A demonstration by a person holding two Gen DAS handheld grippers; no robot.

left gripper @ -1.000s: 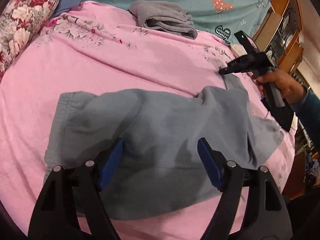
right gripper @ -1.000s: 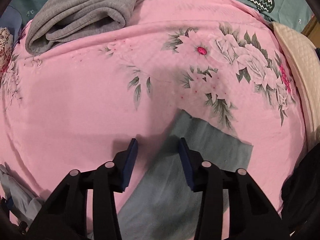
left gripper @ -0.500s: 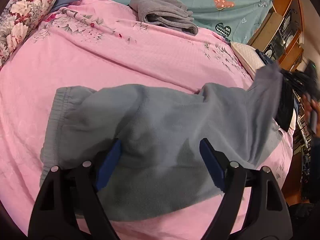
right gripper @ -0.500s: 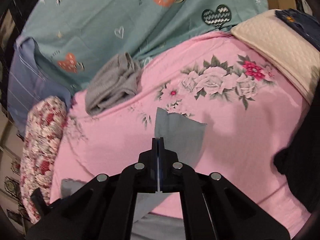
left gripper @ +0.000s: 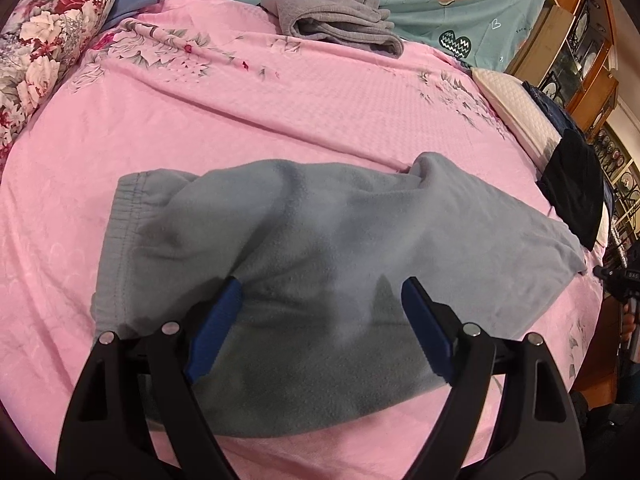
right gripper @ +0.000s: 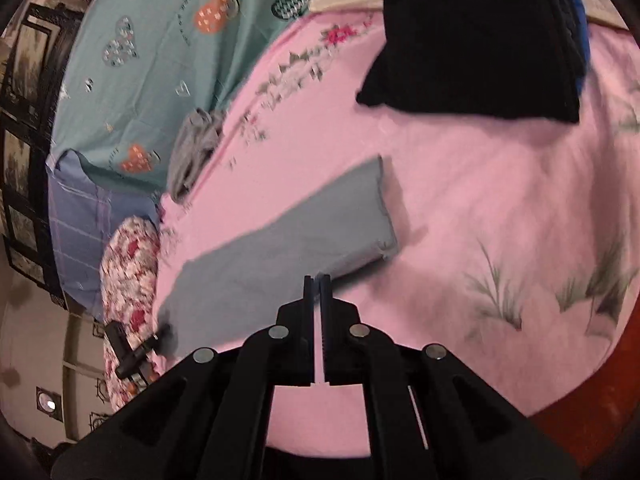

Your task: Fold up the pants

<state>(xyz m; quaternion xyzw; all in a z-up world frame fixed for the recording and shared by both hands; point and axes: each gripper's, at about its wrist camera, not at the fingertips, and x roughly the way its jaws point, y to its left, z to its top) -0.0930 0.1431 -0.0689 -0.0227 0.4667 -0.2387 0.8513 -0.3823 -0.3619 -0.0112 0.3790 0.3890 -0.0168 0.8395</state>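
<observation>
Grey-blue fleece pants (left gripper: 320, 248) lie across the pink floral bedspread (left gripper: 280, 112), waistband at the left, legs laid one over the other toward the right. My left gripper (left gripper: 320, 312) is open and hovers just above the near edge of the pants, holding nothing. In the right wrist view the pants (right gripper: 280, 248) stretch from left to centre. My right gripper (right gripper: 317, 280) is nearly shut with a thin gap between its jaws, empty, at the near edge of the pants. The right gripper also shows at the far right edge of the left wrist view (left gripper: 624, 280).
A folded grey garment (left gripper: 336, 20) lies at the far side of the bed. A floral bolster pillow (left gripper: 40, 40) is at the far left. A black garment (left gripper: 576, 196) and a cream quilted pillow (left gripper: 516, 108) lie at the right edge, beside wooden shelving (left gripper: 576, 48).
The right gripper carried the far pant leg over onto the near one, released it and drew back to the right. The left gripper stayed open over the pants.
</observation>
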